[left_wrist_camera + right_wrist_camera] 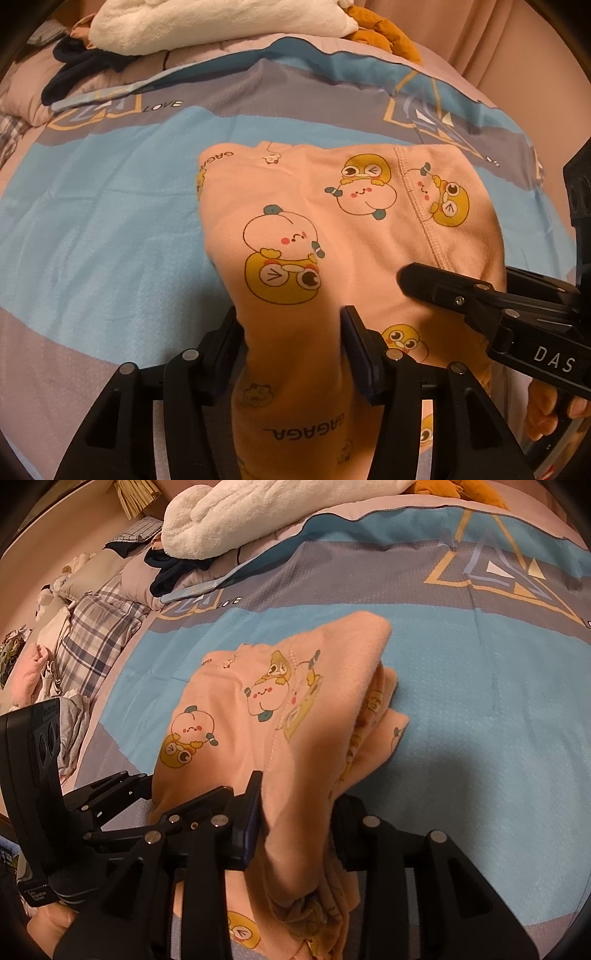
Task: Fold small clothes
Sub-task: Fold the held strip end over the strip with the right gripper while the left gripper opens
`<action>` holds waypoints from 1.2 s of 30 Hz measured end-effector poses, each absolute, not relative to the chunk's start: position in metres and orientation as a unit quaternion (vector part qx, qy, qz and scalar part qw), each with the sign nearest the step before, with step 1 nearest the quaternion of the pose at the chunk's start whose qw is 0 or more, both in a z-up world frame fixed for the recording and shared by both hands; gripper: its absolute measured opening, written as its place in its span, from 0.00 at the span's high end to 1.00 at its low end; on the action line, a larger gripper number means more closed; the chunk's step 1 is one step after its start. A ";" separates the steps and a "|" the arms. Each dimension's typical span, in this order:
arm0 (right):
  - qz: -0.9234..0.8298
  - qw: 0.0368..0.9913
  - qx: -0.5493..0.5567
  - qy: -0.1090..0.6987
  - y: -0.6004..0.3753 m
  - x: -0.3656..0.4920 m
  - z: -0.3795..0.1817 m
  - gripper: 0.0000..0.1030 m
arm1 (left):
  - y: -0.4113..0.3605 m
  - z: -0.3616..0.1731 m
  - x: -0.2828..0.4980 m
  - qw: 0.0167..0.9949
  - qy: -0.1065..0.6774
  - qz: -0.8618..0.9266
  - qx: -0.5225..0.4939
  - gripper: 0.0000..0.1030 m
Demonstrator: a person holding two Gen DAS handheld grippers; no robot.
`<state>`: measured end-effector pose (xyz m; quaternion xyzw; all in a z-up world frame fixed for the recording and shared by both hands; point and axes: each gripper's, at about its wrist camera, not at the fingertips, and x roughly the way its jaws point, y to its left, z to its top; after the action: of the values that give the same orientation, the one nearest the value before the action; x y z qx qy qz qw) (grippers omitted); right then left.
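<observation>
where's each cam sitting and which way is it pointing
Left wrist: on the left gripper, looking down along its fingers at the pink garment; the right gripper enters from the right.
Right wrist: on the right gripper, angled down at the garment's stacked edge; the left gripper shows at left.
Shared: garment, blue bedspread, white towel.

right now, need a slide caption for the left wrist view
Left gripper straddles the near edge of a peach cartoon-print garment on a blue bedspread, right gripper alongside.
</observation>
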<state>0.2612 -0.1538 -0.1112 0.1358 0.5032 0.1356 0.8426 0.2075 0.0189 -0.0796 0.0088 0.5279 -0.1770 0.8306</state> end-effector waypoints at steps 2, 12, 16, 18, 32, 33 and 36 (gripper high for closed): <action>0.135 0.842 0.138 0.503 -0.154 0.261 -0.111 0.65 | 0.018 -0.079 0.207 0.831 0.528 -0.176 0.011 0.48; 0.132 0.841 0.144 0.505 -0.160 0.257 -0.111 0.62 | 0.015 -0.078 0.205 0.834 0.525 -0.170 0.022 0.48; 0.128 0.840 0.143 0.508 -0.163 0.254 -0.111 0.60 | 0.012 -0.078 0.203 0.837 0.522 -0.164 0.034 0.45; 0.126 0.840 0.140 0.509 -0.166 0.253 -0.111 0.56 | 0.012 -0.079 0.201 0.838 0.520 -0.158 0.041 0.40; 0.114 0.839 0.144 0.512 -0.174 0.246 -0.109 0.53 | 0.017 -0.076 0.196 0.837 0.524 -0.155 0.039 0.38; 0.113 0.839 0.145 0.512 -0.174 0.245 -0.110 0.53 | 0.017 -0.076 0.195 0.837 0.523 -0.155 0.040 0.38; 0.112 0.839 0.147 0.512 -0.175 0.245 -0.108 0.52 | 0.019 -0.075 0.193 0.837 0.522 -0.155 0.042 0.38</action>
<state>0.2450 -0.1750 -0.1084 0.1466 0.5123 0.1115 0.8388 0.1926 0.0187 -0.0753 0.0419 0.5225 -0.1552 0.8374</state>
